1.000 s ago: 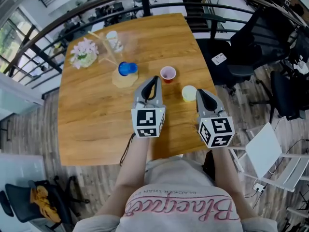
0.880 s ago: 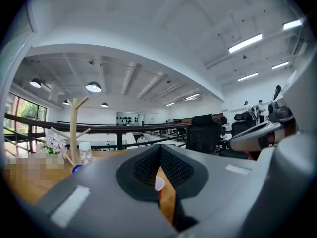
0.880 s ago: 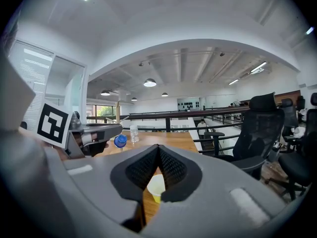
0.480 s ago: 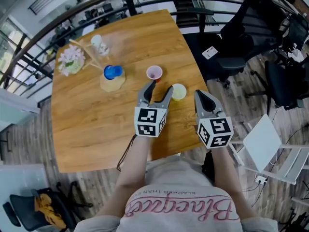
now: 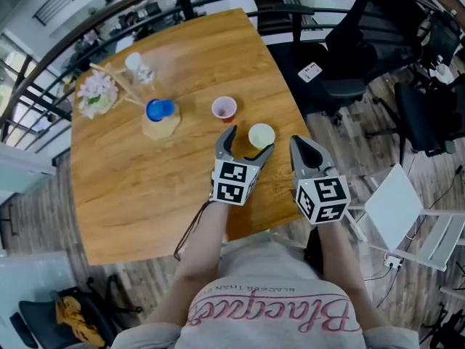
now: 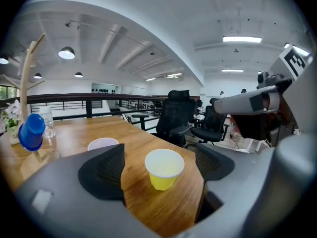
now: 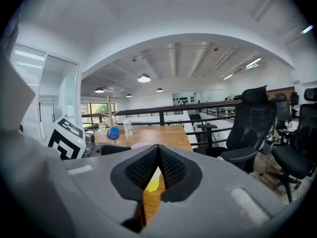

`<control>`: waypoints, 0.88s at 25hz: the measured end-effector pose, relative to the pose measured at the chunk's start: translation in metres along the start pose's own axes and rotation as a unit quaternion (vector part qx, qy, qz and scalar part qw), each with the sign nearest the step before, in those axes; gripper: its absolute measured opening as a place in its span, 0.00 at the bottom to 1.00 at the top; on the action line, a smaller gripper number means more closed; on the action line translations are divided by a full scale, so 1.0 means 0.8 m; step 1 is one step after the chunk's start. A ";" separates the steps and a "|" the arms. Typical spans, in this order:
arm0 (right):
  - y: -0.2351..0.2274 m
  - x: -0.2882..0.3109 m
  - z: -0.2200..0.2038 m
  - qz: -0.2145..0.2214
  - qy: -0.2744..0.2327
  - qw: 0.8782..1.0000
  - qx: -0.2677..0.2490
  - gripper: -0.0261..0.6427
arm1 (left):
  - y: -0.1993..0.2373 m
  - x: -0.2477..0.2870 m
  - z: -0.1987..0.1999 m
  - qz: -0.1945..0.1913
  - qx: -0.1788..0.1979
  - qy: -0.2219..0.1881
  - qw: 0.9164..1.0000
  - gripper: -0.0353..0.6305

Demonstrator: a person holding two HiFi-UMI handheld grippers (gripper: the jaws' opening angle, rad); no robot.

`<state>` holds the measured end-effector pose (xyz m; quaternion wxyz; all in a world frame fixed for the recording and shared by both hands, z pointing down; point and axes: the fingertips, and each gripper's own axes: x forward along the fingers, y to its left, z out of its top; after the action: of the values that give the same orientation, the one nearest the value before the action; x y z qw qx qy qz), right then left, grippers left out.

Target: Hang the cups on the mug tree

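A yellow cup (image 5: 261, 135) stands upright near the right edge of the wooden table (image 5: 131, 187), and a pink cup (image 5: 224, 108) stands just beyond it. A blue cup (image 5: 160, 110) hangs on the wooden mug tree (image 5: 163, 126). My left gripper (image 5: 247, 145) is open, its jaws having just been opening. In the left gripper view the yellow cup (image 6: 164, 168) stands between and slightly ahead of the pads, untouched, with the pink cup (image 6: 102, 144) and blue cup (image 6: 31, 131) behind. My right gripper (image 5: 309, 151) is shut and empty, to the right of the yellow cup (image 7: 152, 181).
A vase of flowers (image 5: 94, 93) and a clear glass (image 5: 134, 64) stand at the far left of the table. Black office chairs (image 5: 349, 71) and a white chair (image 5: 399, 217) stand off the table's right side. The table's near edge runs just under my grippers.
The left gripper's jaws went from shut to wide open while it moved forward and down to the yellow cup. The right gripper stayed shut and shifted only slightly.
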<state>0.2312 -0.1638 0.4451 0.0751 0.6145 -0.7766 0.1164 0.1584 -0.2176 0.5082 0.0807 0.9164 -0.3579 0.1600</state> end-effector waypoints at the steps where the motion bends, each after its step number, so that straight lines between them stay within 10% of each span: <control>1: -0.001 0.000 -0.001 -0.001 0.002 1.000 0.000 0.04 | -0.002 0.003 -0.006 -0.002 0.001 0.007 1.000 0.76; 22: -0.035 -0.017 -0.028 -0.019 0.028 0.999 0.005 0.04 | -0.012 0.061 -0.068 0.045 0.016 0.054 0.997 0.50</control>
<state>0.2612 -0.1509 0.4652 0.0958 0.6258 -0.7622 0.1354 0.1859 -0.2273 0.5764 0.0785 0.8904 -0.3915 0.2187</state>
